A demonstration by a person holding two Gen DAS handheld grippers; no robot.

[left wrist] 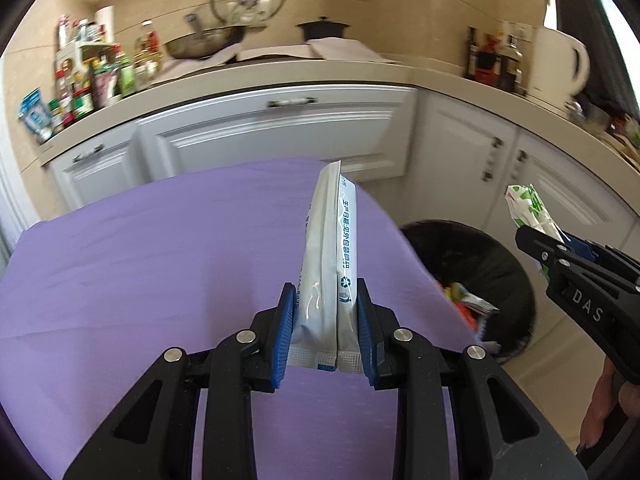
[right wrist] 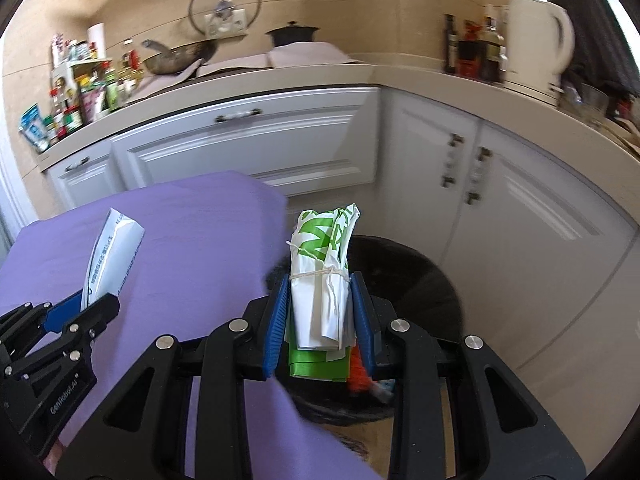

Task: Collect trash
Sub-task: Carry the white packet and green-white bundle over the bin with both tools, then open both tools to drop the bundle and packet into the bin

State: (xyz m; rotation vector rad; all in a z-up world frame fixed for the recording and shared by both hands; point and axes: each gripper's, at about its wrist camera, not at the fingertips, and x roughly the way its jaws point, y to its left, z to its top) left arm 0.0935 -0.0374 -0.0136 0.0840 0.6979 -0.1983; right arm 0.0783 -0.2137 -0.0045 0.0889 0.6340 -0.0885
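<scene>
My left gripper is shut on a white foil packet with blue print, held upright above the purple tablecloth. It also shows in the right wrist view. My right gripper is shut on a green-and-white paper bundle tied with string, held over the black-lined trash bin. From the left wrist view the bundle and right gripper sit right of the table, above the bin, which holds colourful wrappers.
White kitchen cabinets and a beige counter run behind the table. On the counter are bottles and jars, a wok, a black pot and a white kettle. The bin stands on the floor at the table's right corner.
</scene>
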